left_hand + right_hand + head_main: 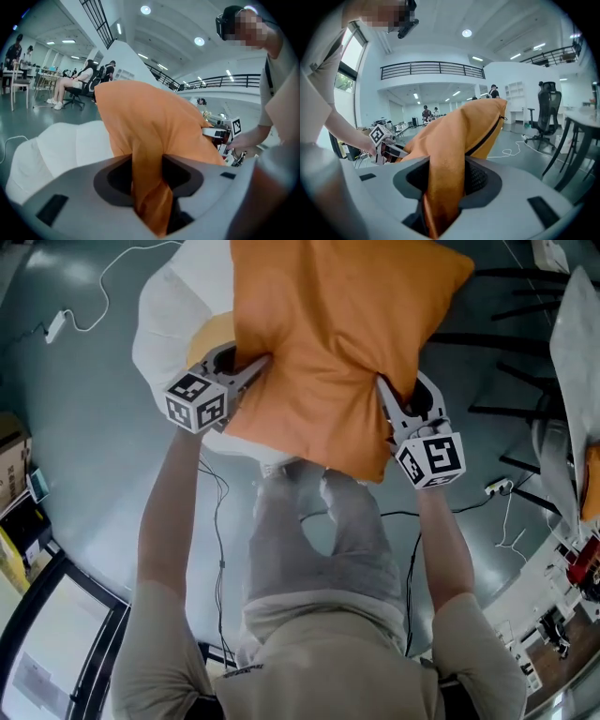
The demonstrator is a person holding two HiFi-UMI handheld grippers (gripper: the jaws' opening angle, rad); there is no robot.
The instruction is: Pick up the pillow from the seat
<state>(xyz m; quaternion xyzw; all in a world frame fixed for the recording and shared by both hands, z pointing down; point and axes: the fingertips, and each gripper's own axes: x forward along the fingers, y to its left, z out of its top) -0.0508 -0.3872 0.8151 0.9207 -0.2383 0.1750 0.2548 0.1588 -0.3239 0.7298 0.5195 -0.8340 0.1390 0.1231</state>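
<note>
An orange pillow hangs in the air above a white padded seat, held from both sides. My left gripper is shut on the pillow's left edge; in the left gripper view a fold of orange cloth is pinched between the jaws. My right gripper is shut on the pillow's lower right edge, and the right gripper view has a bunched fold clamped between its jaws, with the pillow's black zipper running beyond. Each gripper appears in the other's view.
The white seat lies below and to the left on a grey floor. White cables trail at the upper left. Black chair legs and a table edge stand at the right. Seated people and an office chair are far off.
</note>
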